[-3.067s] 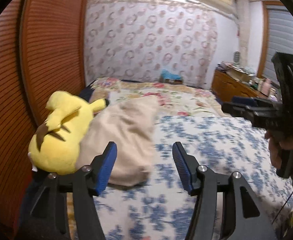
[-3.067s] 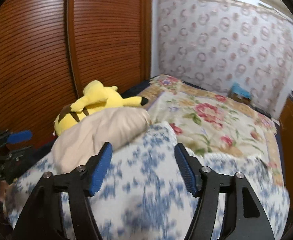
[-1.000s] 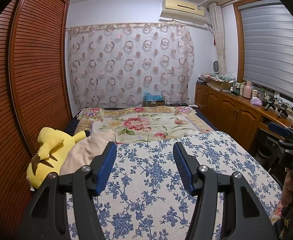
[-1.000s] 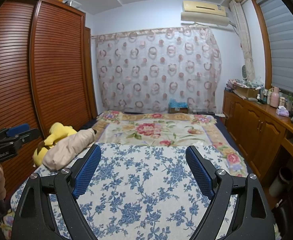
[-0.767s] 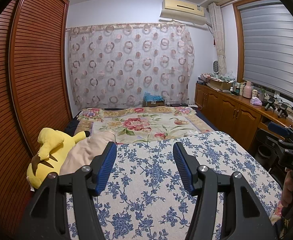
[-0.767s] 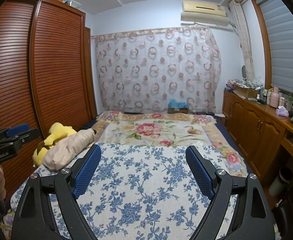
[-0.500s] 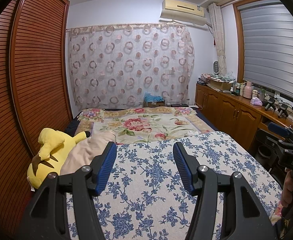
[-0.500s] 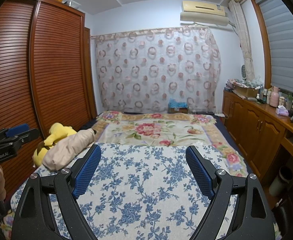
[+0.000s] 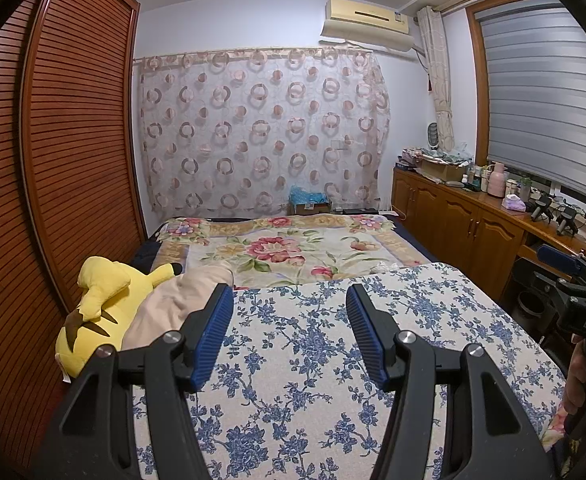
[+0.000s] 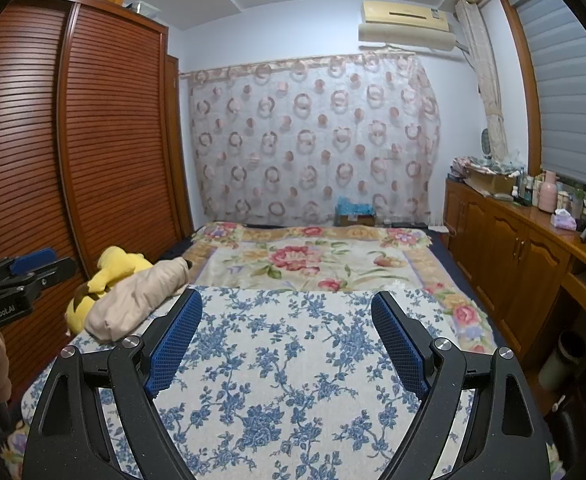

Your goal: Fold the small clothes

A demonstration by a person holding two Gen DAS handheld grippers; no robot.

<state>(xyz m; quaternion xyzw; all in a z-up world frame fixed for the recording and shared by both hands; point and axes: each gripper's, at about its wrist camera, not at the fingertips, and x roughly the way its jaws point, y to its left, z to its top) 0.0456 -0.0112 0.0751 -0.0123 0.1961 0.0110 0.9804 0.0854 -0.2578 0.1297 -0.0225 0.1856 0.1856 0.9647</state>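
A beige folded garment lies at the left side of the bed, against a yellow plush toy; it also shows in the right wrist view. My left gripper is open and empty, held above the blue-flowered bedspread. My right gripper is open wide and empty above the same bedspread. Each gripper shows at the edge of the other's view: the right one, the left one.
A slatted wooden wardrobe lines the left side of the bed. A wooden sideboard with bottles and boxes runs along the right. A pink-flowered blanket covers the far half of the bed before a curtain.
Since three seconds ago both grippers have drawn back from the beige garment and levelled out. Over the last second nothing has visibly moved.
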